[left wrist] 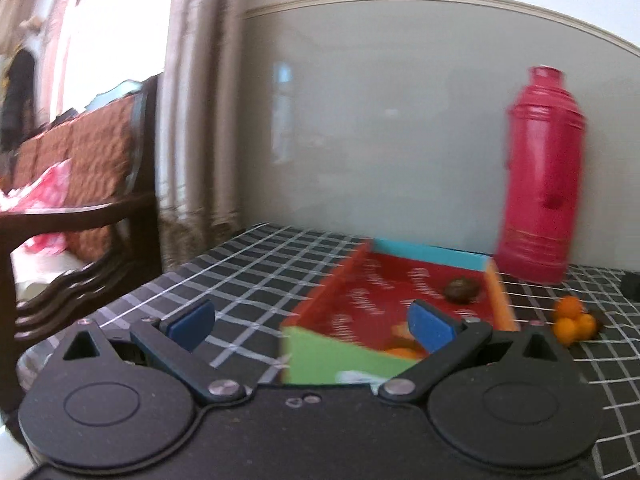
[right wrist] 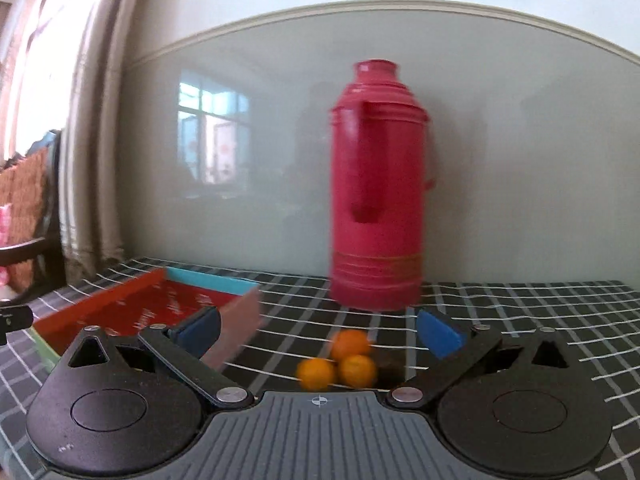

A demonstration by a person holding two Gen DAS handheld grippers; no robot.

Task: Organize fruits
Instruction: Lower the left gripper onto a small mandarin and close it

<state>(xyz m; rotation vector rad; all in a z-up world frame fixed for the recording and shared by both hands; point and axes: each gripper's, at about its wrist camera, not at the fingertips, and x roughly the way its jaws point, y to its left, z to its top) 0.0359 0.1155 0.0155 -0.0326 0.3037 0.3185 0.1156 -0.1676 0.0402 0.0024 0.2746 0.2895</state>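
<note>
Three round orange fruits cluster beside the shallow red cardboard tray, whose long axis runs toward the table's wall edge; both the right gripper and the left gripper gape wide, empty.

The table wears a black cloth crossed by a white grid of thin lines. The tray has a red floor with pale lettering, a turquoise far wall, an orange right wall and a green near wall. The flask is deep pink with faint gold bands near its base. The small fruits are bright orange; a dark brown one lies in the tray. Both tongs are black with blue pads. The curtain is beige, the chair dark brown with rust cushions.
</note>
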